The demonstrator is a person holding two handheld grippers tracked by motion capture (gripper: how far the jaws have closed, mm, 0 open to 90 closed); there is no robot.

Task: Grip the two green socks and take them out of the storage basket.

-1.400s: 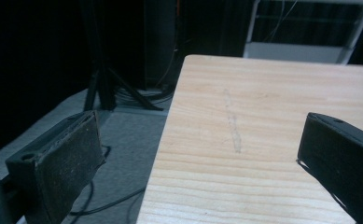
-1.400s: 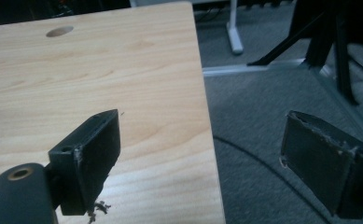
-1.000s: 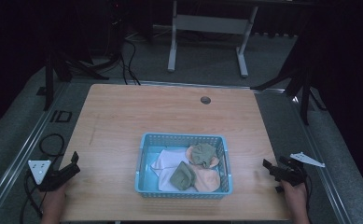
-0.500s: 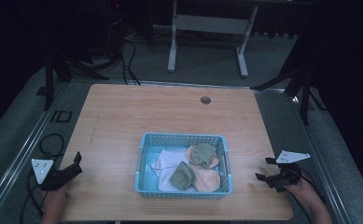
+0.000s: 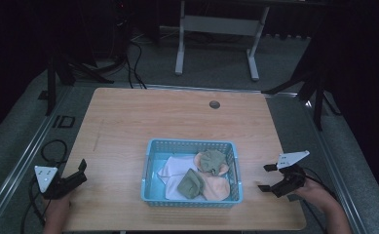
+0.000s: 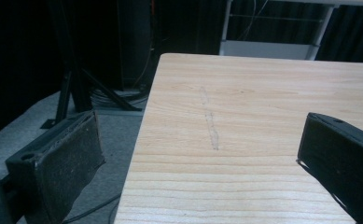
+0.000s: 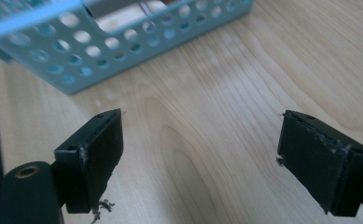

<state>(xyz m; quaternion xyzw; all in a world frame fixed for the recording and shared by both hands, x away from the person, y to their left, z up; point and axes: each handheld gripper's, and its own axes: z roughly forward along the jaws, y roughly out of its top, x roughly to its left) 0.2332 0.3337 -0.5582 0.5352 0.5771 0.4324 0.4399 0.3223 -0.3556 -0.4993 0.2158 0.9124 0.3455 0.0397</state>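
A light blue perforated basket stands on the front middle of the wooden table. Inside it lie a white cloth, two olive green pieces and peach pieces. My left gripper hovers open over the table's front left edge, nothing between its jaws. My right gripper is open just right of the basket, jaws pointing at it. In the right gripper view the basket wall is close ahead of the empty, wide-apart jaws.
A round cable hole sits near the table's far edge. Dark stands and a white frame rise on the grey floor behind. A faint scratch line marks the wood ahead of the left gripper.
My right gripper has moved left from the table's right edge to just beside the basket and turned toward it. The left gripper has barely shifted.
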